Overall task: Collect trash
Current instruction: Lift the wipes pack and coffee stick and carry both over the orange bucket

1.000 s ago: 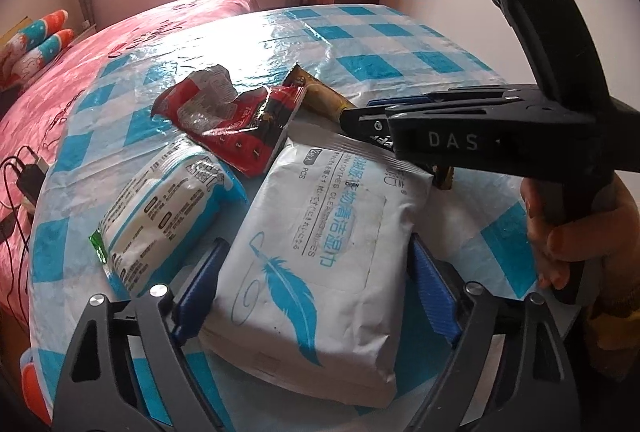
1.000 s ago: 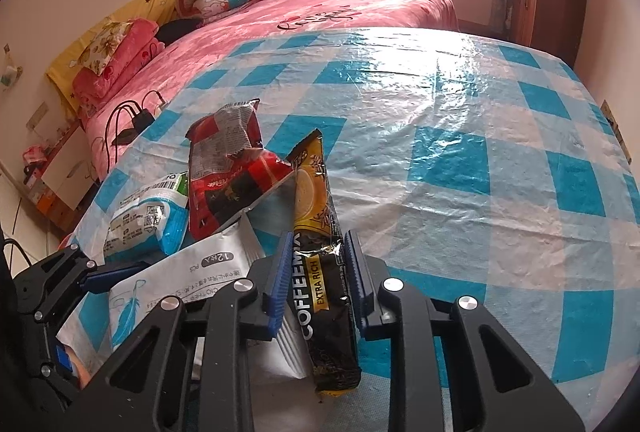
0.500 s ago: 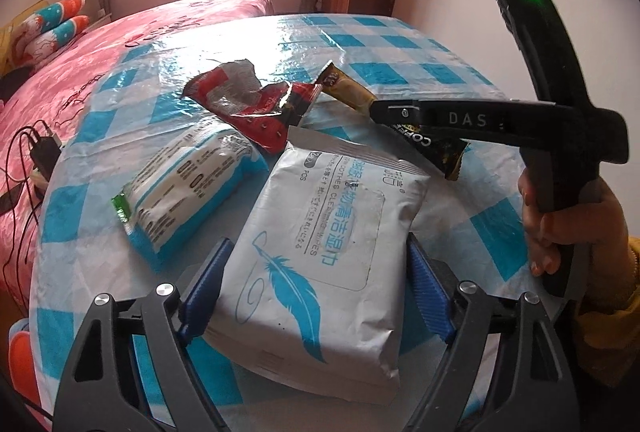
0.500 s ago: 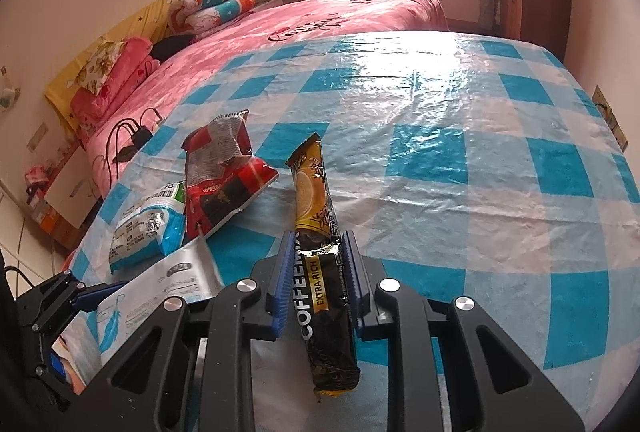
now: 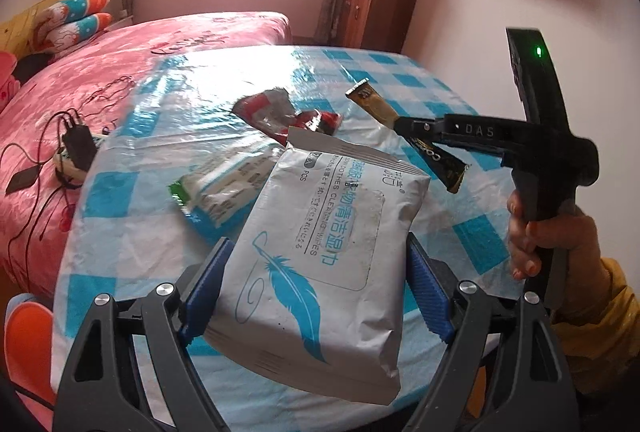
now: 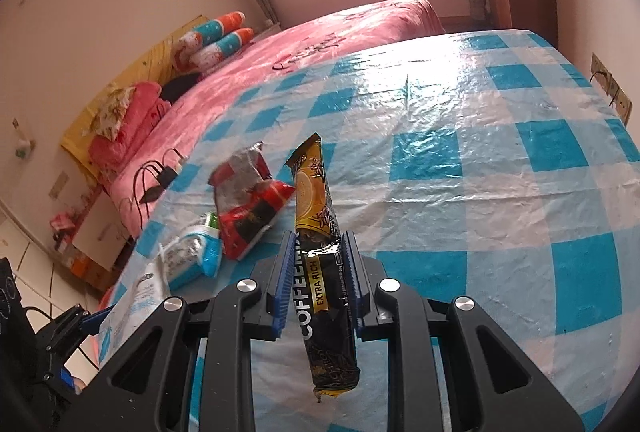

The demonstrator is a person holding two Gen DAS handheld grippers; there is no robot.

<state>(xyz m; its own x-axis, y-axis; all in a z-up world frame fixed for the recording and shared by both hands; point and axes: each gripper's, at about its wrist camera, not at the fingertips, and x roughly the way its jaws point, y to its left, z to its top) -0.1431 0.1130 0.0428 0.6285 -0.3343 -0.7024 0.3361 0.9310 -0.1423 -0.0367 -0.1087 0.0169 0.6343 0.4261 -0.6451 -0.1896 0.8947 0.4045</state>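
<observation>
A wipes pack [image 5: 320,264] is being clamped in the left hand-held gripper [image 5: 316,296] and a coffee sachet [image 6: 320,256] in the right hand-held gripper [image 6: 316,272], both being held clear of the counter [image 6: 480,168], presumably for disposal, while two wrappers are being left near its left edge.

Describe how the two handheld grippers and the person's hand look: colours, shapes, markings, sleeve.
Both the left gripper and the right gripper have black skeletal frames with silver bolts and ribbed blue pads. Seen from the left, the right gripper is pistol-shaped, marked "DAS", with a green light. The hand wears a yellow sleeve.
</observation>
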